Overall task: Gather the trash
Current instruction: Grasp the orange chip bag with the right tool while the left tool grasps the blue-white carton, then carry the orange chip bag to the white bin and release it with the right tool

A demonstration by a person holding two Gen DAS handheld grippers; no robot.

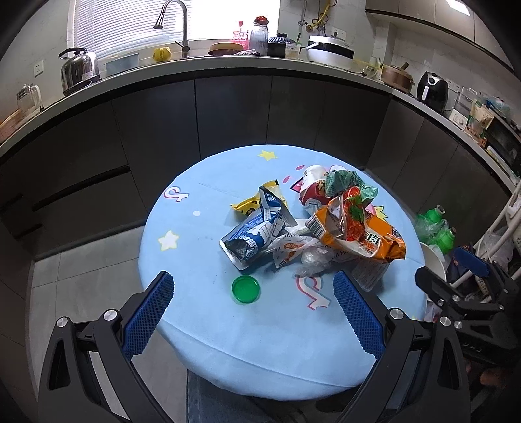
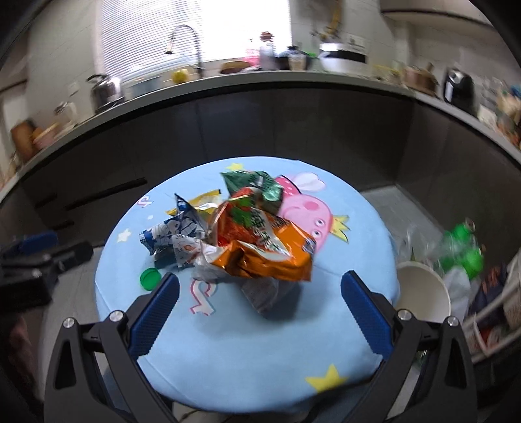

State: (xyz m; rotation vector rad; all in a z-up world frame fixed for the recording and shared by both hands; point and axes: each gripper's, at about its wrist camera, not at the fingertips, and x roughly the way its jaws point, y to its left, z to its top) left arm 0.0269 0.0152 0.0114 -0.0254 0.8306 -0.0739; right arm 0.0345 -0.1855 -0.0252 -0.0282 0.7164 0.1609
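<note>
A heap of trash lies on the round light-blue table [image 1: 208, 319]: an orange snack bag [image 1: 364, 234], a blue-and-white wrapper [image 1: 257, 231], a yellow wrapper [image 1: 250, 205], a green wrapper [image 1: 342, 182], a red-and-white cup [image 1: 314, 190], clear plastic [image 1: 312, 260] and a green lid [image 1: 246, 289]. My left gripper [image 1: 252, 309] is open and empty, hovering over the near edge just short of the lid. My right gripper [image 2: 260, 299] is open and empty, in front of the orange bag [image 2: 270, 253]. The green lid [image 2: 149, 278] sits beside its left finger.
A white bucket [image 2: 423, 293] stands on the floor right of the table, with green bottles [image 2: 462, 247] behind it. A dark counter with a sink tap [image 1: 176, 26], a kettle [image 1: 78, 70] and appliances runs behind. The right gripper's body [image 1: 469, 293] shows at the left view's right edge.
</note>
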